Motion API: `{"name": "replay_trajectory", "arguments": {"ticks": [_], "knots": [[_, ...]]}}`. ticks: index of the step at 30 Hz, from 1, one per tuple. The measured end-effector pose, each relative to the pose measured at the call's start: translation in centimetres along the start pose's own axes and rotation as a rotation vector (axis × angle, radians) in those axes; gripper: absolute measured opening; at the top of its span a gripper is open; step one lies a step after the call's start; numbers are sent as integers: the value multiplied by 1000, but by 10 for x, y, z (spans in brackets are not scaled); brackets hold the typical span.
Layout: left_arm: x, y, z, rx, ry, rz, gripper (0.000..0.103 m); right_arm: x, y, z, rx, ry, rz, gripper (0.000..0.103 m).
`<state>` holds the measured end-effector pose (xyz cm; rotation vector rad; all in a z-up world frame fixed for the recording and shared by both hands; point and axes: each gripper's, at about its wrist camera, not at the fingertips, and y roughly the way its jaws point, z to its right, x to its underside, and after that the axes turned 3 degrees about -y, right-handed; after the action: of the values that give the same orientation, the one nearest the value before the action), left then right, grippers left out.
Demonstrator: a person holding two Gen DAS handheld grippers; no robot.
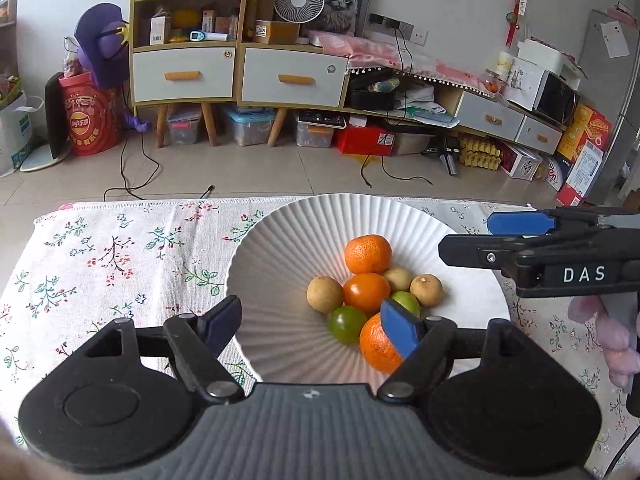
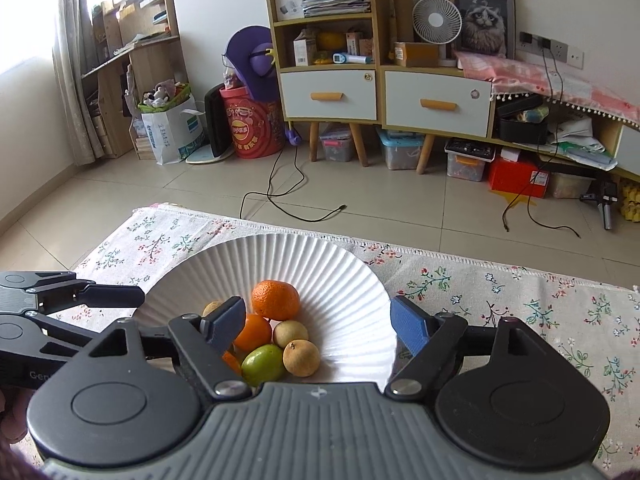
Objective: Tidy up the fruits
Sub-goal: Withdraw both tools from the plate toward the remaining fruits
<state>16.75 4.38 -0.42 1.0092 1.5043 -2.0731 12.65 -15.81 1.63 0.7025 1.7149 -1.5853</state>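
left hand-held gripper [image 1: 310, 326]: wide open, empty | right hand-held gripper [image 2: 318, 324]: wide open, seemingly empty | bowl [image 1: 280, 240]

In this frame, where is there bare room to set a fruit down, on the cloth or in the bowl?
Free: the cloth left of the bowl, out to the table's left and far edges; the cloth right of the bowl in the right wrist view; the bowl's ribbed far wall. Crowded: the bowl's bottom, where the fruits touch in a pile, both grippers' open jaws close by.
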Motion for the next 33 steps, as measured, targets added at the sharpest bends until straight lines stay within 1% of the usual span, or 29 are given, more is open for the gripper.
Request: {"name": "replay_trajectory", "arguments": {"ticks": [2, 5, 10, 13, 18, 21, 24, 28, 33], "knots": [[1, -7, 2, -10, 12, -4, 83, 2, -7, 0, 10, 3, 2, 82], [5, -18, 6, -28, 46, -16, 87, 6, -16, 0, 7, 15, 5, 88], [12, -33, 8, -52, 75, -30, 92, 16, -27, -5, 19, 3, -11, 89], [14, -41, 11, -59, 85, -28, 94, 19, -34, -9, 23, 6, -15, 92], [17, -52, 12, -57, 80, -36, 95, 19, -45, -14, 45, 0, -14, 94], [21, -60, 15, -59, 82, -28, 98, 22, -56, -18, 60, -9, -1, 97], [28, -68, 18, -56, 84, -22, 99, 28, -65, -20, 62, -11, 1, 98], [37, -72, 18, -60, 80, -34, 99, 39, -74, -24, 62, -8, -7, 100], [50, -78, 11, -58, 53, -38, 99, 52, -81, -28, 66, -18, -16, 101]]}}
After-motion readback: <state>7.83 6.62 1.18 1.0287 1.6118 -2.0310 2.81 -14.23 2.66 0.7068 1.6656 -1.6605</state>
